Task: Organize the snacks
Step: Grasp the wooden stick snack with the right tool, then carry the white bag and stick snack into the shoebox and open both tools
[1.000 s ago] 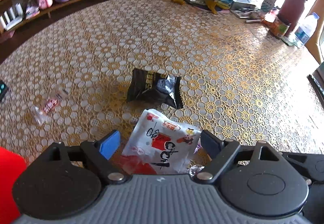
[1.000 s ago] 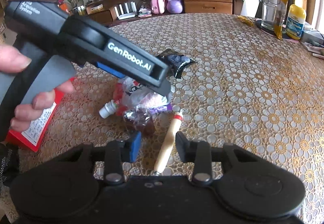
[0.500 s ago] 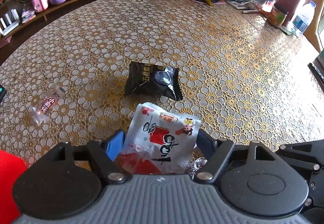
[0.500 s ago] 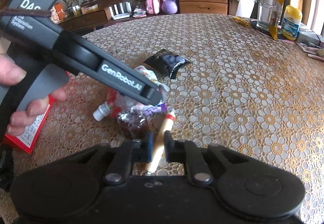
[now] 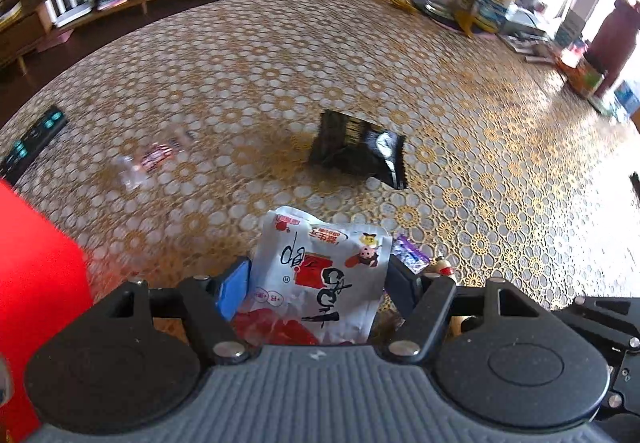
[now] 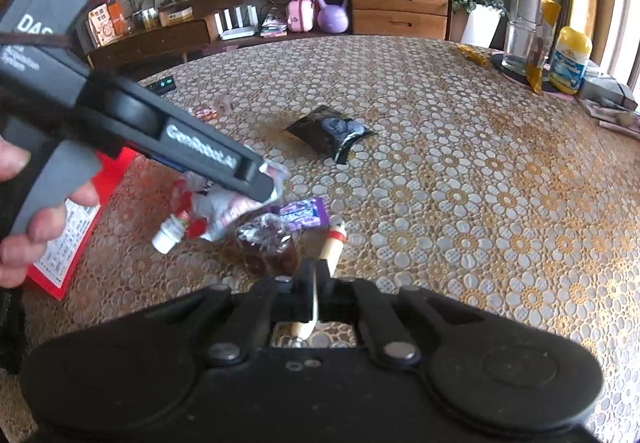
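Observation:
The jaws of my left gripper point(image 5: 318, 285) are closing, and its pads press both edges of a white and red snack packet point(image 5: 316, 251). In the right wrist view that same left gripper point(image 6: 266, 189) slants down onto the snack pile. My right gripper point(image 6: 318, 273) pinches a tan stick snack point(image 6: 334, 243) with a red band. Its jaws are opening a little, though the pads still touch the stick. A black snack packet point(image 5: 360, 151) lies alone further out on the table. Beside the stick lie a purple packet point(image 6: 306, 213), a dark clear-wrapped snack point(image 6: 268, 243) and a small white bottle point(image 6: 168, 235).
A red box point(image 6: 76, 231) lies at the left, partly under a person's hand point(image 6: 24, 243). A clear-wrapped candy point(image 5: 156, 159) and a remote point(image 5: 32, 143) sit at the far left. A glass and a yellow-capped bottle point(image 6: 570, 61) stand at the far right of the patterned tablecloth point(image 6: 480, 183).
My left jaws have closed in onto the white packet, and that gripper has swung sideways. My right jaws have closed from wide apart onto the tan stick.

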